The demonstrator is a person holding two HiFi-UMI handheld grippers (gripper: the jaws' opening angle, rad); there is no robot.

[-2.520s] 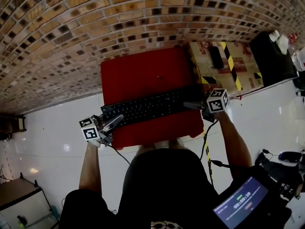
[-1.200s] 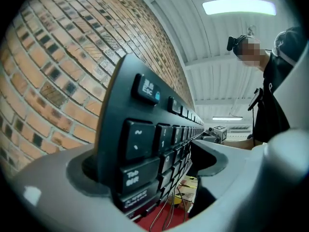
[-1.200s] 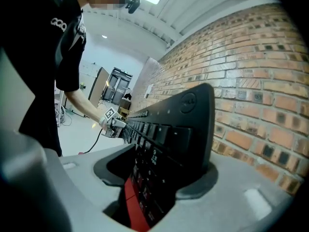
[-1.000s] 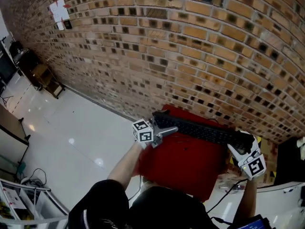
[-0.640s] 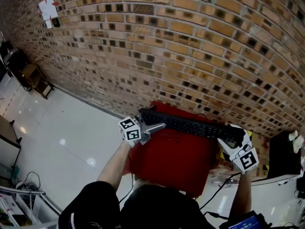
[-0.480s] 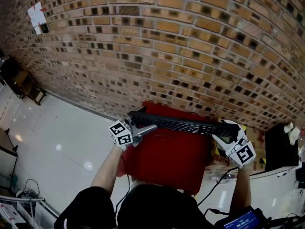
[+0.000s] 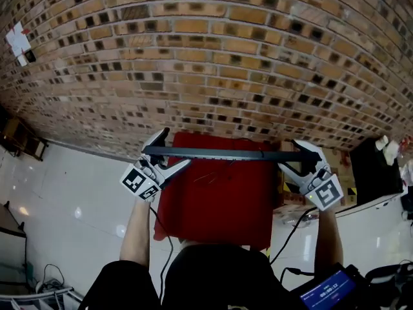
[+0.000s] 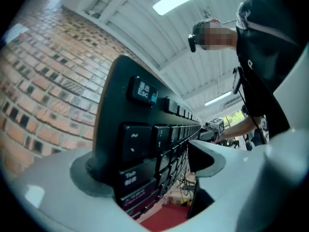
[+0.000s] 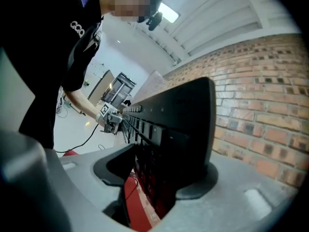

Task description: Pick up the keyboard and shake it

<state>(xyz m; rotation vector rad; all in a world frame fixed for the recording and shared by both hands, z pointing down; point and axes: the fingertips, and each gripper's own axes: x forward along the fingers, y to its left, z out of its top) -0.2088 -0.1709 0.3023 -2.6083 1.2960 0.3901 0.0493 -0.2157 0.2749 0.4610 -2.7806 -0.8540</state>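
The keyboard (image 7: 222, 154) hangs in the air over the table's (image 7: 219, 205) 12 o'clock edge. It is now level and edge-on, where its keys showed half a second ago. The left gripper (image 7: 169, 150) pinches its 9 o'clock end, jaws just closing tighter. The right gripper (image 7: 298, 157) pinches the 3 o'clock end.

The keyboard (image 7: 222, 153) is up in the air above the desk (image 7: 219, 205), running left to right, with the brick wall (image 7: 213, 57) behind it. The desk stands on the floor (image 7: 71, 192) against that wall. Just right of the desk is a cardboard box (image 7: 292, 197), and a cabinet (image 7: 369, 173) stands farther right.
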